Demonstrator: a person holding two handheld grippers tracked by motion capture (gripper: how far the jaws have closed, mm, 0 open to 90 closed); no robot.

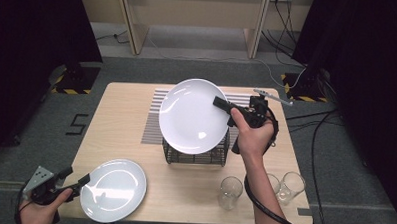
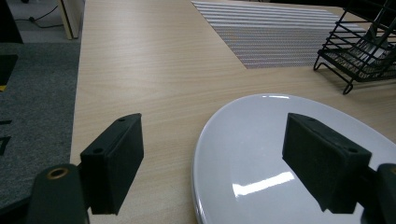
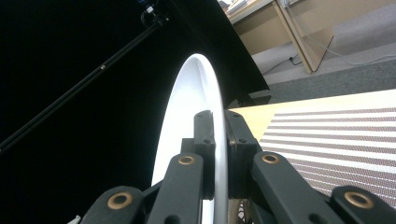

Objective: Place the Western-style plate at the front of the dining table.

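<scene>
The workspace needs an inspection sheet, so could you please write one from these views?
Surface: wooden table with striped mat.
Job's things: raised plate over black wire rack; second plate flat near the front edge.
Clutter: three empty glasses.
Grippers: right gripper shut on the raised plate's rim; left gripper open at the second plate's rim.
Cables: black cable along the right forearm; more on the floor.
Surroundings: dark curtains, grey carpet.

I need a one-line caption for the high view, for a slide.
Right gripper holds a white plate over the black wire rack; open left gripper meets a second plate.
</scene>
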